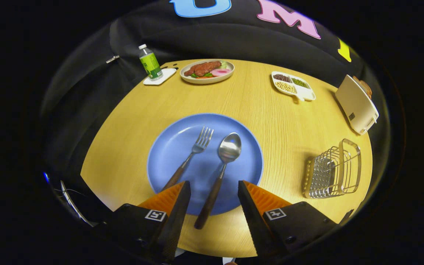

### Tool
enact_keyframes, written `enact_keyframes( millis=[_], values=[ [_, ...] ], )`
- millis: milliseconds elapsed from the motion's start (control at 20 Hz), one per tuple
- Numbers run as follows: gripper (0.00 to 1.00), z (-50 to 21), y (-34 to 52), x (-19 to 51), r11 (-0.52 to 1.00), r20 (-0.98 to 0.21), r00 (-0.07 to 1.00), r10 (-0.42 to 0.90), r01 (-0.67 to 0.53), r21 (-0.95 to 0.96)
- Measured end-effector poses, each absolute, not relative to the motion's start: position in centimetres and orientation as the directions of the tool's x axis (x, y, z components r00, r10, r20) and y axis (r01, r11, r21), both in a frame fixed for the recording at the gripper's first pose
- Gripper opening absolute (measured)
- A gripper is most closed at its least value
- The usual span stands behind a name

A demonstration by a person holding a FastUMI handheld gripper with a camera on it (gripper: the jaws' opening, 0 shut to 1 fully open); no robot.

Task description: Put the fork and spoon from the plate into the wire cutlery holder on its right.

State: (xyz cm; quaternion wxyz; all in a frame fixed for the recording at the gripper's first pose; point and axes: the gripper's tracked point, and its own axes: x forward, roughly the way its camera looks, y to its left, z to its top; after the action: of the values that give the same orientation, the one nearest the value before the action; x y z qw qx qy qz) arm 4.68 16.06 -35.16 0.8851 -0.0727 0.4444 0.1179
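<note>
A blue plate (pixel 175 147) lies on the round wooden table just ahead of my fingers. On it rest a fork (pixel 191 154) and a spoon (pixel 223 165), both with dark wooden handles pointing back at me. The spoon's handle runs off the plate's near rim into the gap between my fingers. The fork's handle ends by the left fingertip (pixel 182 191). My gripper (pixel 214 184) is open, hovering above the plate's near edge, touching neither piece. The wire cutlery holder (pixel 331 171) stands to the right of the plate.
At the table's far side stand a green bottle (pixel 150 63) on a white coaster, a plate of food (pixel 207 70) and a divided dish of beans (pixel 293 85). A white toaster (pixel 356 103) sits at the right edge, beyond the holder.
</note>
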Motion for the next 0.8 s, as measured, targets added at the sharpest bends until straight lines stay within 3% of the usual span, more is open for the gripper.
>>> enact_keyframes(
  millis=[150,500,650,700,800],
  values=[
    [0.75,-36.8,16.0,5.0,0.963,-0.825,0.551,0.124,-0.268,-0.034],
    [0.28,-38.2,16.5,4.3,0.967,-0.874,0.475,0.1,-0.255,-0.028],
    [0.29,-38.3,16.3,4.8,0.969,-0.886,0.45,0.107,-0.248,-0.009],
    [0.18,-38.1,16.3,4.9,0.971,-0.888,0.442,0.126,-0.24,0.019],
    [0.12,-38.1,16.4,4.9,0.97,-0.893,0.424,0.148,-0.241,0.047]
  ],
)
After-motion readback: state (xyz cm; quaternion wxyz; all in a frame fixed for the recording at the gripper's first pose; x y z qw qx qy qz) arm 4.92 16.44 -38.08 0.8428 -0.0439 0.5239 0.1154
